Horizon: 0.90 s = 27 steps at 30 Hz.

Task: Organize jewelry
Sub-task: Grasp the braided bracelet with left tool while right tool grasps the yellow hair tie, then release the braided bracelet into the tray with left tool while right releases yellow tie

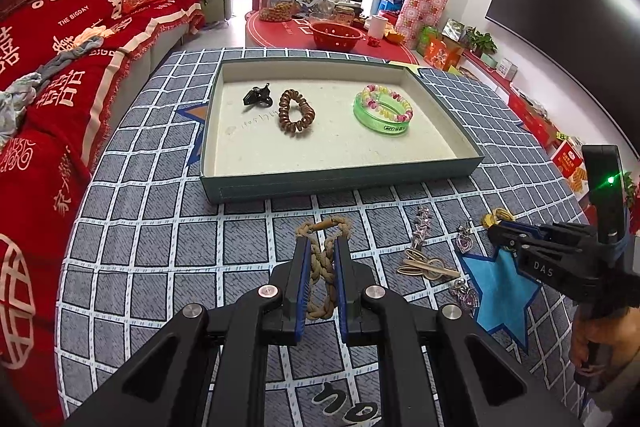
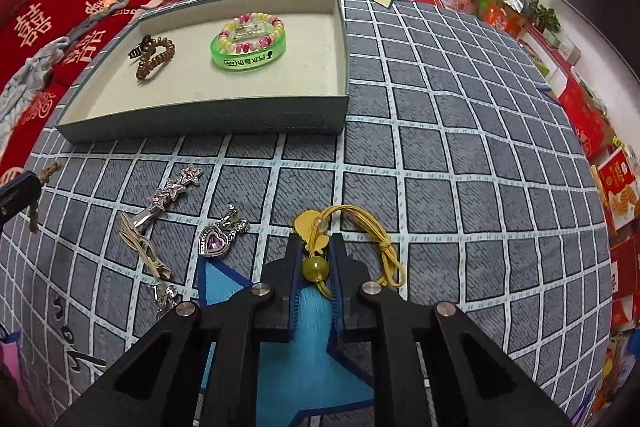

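**Jewelry sorting roughly halfway**

Four pieces lie in the shallow grey-green cardboard tray (image 1: 344, 179). The left gripper (image 1: 322, 247) clamps a braided tan cord bracelet (image 1: 325, 267); the right gripper (image 2: 316, 247) straddles a yellow beaded hair tie (image 2: 352, 239), grip uncertain — clips and heart pendants remain outside.

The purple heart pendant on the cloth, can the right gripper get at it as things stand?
Probably not right away. The purple heart pendant lies uncovered just beside the right gripper, with nothing between them, but its jaws are already occupied by the yellow hair tie, which would need dropping off first.
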### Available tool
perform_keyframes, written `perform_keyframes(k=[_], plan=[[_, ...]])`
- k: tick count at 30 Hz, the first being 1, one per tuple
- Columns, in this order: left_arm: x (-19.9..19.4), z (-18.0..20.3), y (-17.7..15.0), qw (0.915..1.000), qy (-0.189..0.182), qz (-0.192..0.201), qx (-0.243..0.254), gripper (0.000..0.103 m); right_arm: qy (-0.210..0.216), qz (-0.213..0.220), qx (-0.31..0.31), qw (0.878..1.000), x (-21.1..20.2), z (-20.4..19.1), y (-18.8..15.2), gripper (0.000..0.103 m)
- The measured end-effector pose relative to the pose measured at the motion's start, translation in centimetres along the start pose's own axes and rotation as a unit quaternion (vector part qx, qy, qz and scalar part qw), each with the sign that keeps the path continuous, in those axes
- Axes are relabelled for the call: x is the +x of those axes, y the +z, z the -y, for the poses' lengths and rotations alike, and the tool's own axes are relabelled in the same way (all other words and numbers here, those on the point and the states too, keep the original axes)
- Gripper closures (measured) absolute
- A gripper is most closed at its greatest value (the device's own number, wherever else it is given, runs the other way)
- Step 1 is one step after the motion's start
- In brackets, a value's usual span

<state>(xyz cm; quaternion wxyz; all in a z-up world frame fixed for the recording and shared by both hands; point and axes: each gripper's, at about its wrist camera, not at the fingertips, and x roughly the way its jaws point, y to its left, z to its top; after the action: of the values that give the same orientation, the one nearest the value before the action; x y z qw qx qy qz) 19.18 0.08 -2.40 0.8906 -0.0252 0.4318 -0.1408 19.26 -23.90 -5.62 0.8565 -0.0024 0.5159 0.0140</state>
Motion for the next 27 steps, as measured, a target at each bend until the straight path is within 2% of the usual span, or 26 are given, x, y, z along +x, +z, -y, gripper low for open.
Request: perform_keyframes(k=[5,11,17,22,25,27], plan=[[-0.4,0.1,0.1,1.0000,-0.001,0.004,0.003,0.078,0.074,0.019,0.061,0.995,-2.1,2.7,0.0,0.089],[-1.5,-0.1,0.8,0.9999,-0.005,0.011,0.003,0.078,0.132,0.043,0.112,0.984,-5.1,4.7,0.9,0.089],[-3.2,-0.7,3.8,0.9997,-0.013,0.022,0.005,0.078,0.165,0.078,0.102,0.978,-8.6,4.1,4.1,0.089],[-4.1,-1.3,7.5,0.9989,0.000,0.044,0.019,0.078,0.185,0.098,0.087,0.974,-10.5,3.1,8.7,0.089],[-3.8,-1.6,9.7,0.9982,0.012,0.050,0.031,0.078,0.187,0.098,0.079,0.974,-10.5,2.4,10.8,0.089],[-2.6,-1.8,10.9,0.9983,0.015,0.040,0.039,0.078,0.194,0.087,0.076,0.974,-9.6,1.8,12.2,0.089]])
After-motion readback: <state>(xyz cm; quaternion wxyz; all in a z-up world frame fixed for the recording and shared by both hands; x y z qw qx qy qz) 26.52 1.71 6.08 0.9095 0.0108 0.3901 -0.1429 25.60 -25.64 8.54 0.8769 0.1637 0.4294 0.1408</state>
